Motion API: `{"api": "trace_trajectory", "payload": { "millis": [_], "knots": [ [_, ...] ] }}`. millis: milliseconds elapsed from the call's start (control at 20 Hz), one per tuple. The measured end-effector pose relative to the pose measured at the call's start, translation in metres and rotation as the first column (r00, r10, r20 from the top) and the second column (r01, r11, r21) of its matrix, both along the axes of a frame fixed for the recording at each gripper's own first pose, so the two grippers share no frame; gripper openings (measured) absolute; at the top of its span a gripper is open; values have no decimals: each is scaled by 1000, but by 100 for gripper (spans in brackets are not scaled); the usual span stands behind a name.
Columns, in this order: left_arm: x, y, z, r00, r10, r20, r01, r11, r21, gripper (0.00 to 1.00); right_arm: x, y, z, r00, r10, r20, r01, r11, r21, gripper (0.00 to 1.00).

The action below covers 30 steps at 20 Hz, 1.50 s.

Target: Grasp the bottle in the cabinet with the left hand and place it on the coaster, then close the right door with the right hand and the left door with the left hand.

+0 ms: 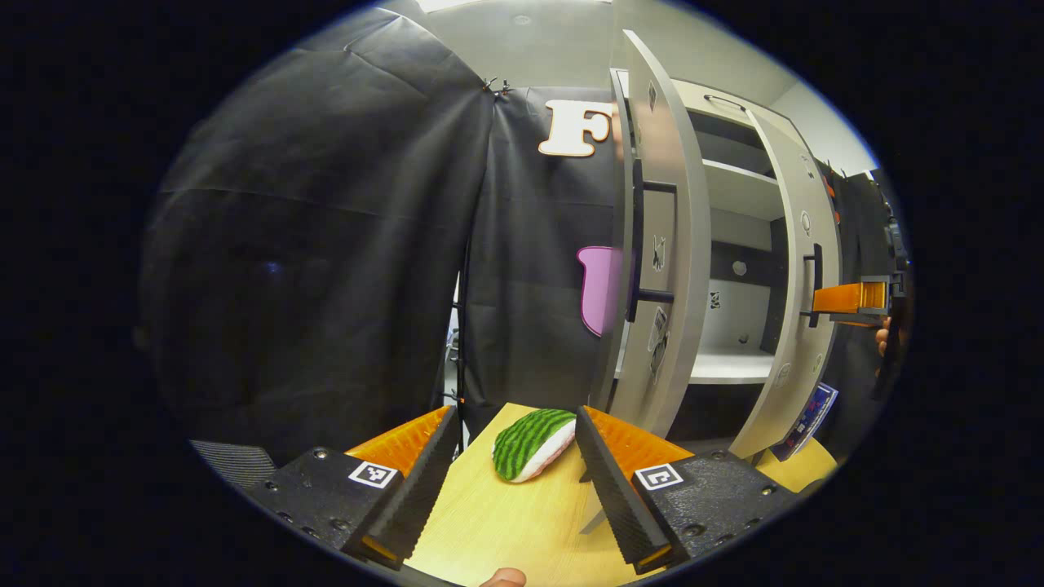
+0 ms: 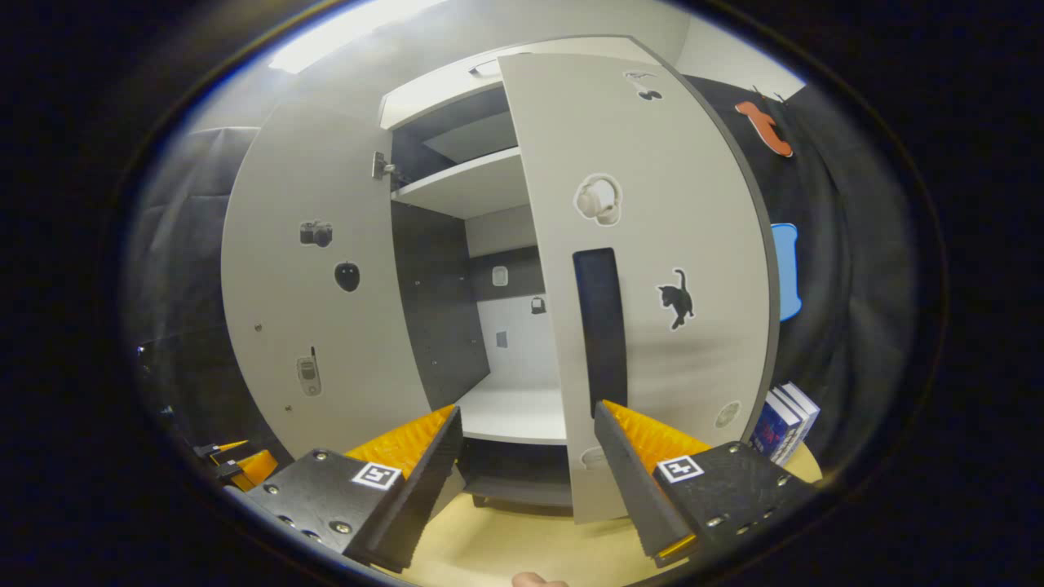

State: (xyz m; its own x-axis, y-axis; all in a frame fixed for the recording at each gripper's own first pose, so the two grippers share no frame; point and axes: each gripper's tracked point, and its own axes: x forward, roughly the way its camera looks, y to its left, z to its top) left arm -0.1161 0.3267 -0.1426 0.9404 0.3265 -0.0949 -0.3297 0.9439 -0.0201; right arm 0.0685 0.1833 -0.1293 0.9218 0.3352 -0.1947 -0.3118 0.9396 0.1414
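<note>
Left hand-held gripper (image 1: 514,481) was open, nothing between its fingers, held low over the wooden surface (image 1: 506,530). Just ahead of the fingertips, on the surface, lay a green-striped, watermelon-patterned coaster (image 1: 530,443), bare on top. Beyond it stood the cabinet (image 1: 734,244) with both doors ajar: the left door (image 1: 661,269) was seen nearly edge-on, the right door (image 1: 803,277) farther off. The lower shelf (image 1: 730,367) seen between them looked bare; the bottle could not be located in either view. In the left gripper view, the other hand-held gripper's fingers (image 1: 848,298) were at the right door's handle (image 1: 814,281); contact could not be judged.

Right hand-held gripper (image 2: 530,473) was open, gripping nothing, its fingers pointed at the cabinet front. The right door (image 2: 652,269) stood directly ahead, its dark vertical handle (image 2: 602,326) just above the right finger. The left door (image 2: 326,285) was swung wide. Some books (image 2: 783,424) stood on the surface beside the cabinet.
</note>
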Motion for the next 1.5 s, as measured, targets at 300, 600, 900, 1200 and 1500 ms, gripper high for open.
{"api": "trace_trajectory", "payload": {
  "millis": [300,600,900,1200,1500],
  "knots": [
    [21,-9,-2,1000,-26,1,26,1000,4,90,-4,-17,-1,1000,-18,-1,18,1000,-11,98],
    [35,-20,-12,998,-57,-17,57,998,-7,90,-11,-33,-2,1000,-31,0,31,999,-14,98],
    [44,-32,-27,995,-72,-64,73,997,25,90,-15,-51,-2,999,-51,4,51,999,-8,98],
    [47,-39,-28,992,-106,-62,106,994,-11,90,-19,-59,-6,998,-56,-3,56,998,-1,98],
    [51,-71,-30,980,-192,-50,189,980,-54,90,-25,-56,-7,999,-47,-4,47,999,1,98]
  ]
}}
